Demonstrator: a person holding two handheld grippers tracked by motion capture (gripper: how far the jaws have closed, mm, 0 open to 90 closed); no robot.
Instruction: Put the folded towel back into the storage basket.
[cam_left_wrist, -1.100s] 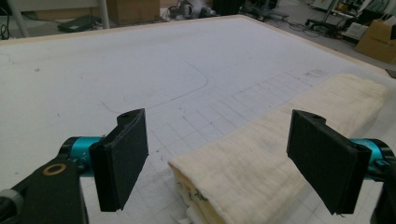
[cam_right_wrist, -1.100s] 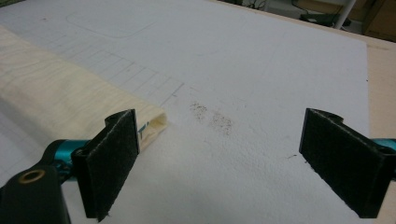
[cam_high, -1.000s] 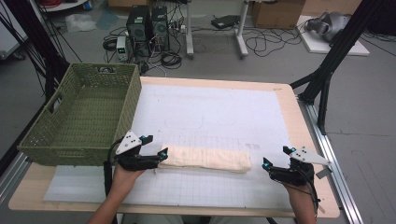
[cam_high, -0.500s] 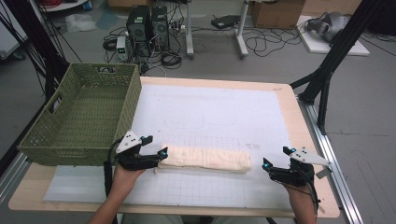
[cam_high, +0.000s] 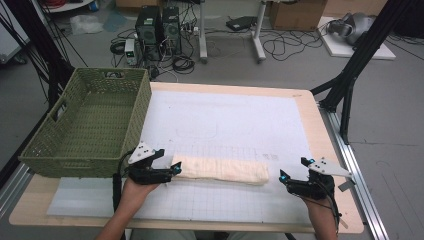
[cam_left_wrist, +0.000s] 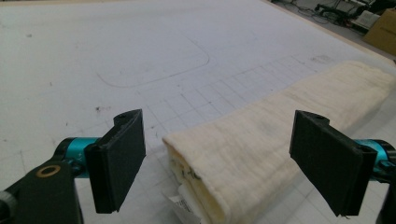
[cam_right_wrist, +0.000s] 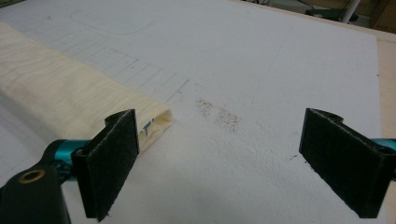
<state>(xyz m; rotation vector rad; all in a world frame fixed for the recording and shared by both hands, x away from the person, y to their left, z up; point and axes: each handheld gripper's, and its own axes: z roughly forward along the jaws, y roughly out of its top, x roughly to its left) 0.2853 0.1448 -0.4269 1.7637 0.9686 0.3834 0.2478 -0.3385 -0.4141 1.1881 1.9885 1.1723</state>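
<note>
Nothing has shifted since the earlier frames: both hands and the folded cloth lie just as they did a second ago. The cream folded cloth (cam_high: 220, 169) rests as a long, flat roll on the white gridded mat (cam_high: 235, 125) near the front edge of the worktop (cam_high: 310, 100), running left to right between the two hands. The left gripper (cam_high: 172, 170) sits at the cloth's left end with its jaws spread wide; in the left gripper view the cloth's end (cam_left_wrist: 219, 182) lies between the two black pads without either pad touching it, and the layered folds show at the open end. A small white tag (cam_left_wrist: 180, 205) peeks out of those folds there, with dark marks on it too small to read. The right gripper (cam_high: 282, 176) is held just beyond the cloth's right end, jaws likewise wide apart and holding nothing; in the right gripper view the cloth's end (cam_right_wrist: 70, 102) lies beside the left pad, and a bit of blue shows inside the fold. A faint brownish smudge (cam_right_wrist: 217, 114) marks the mat just past that end. Faint printed grid lines and a rounded outline are drawn on the mat, and a tiny printed patch near the grid is illegible. A green woven basket (cam_high: 45, 150) stands on the worktop's left side, just behind the left hand (cam_high: 135, 192).
</note>
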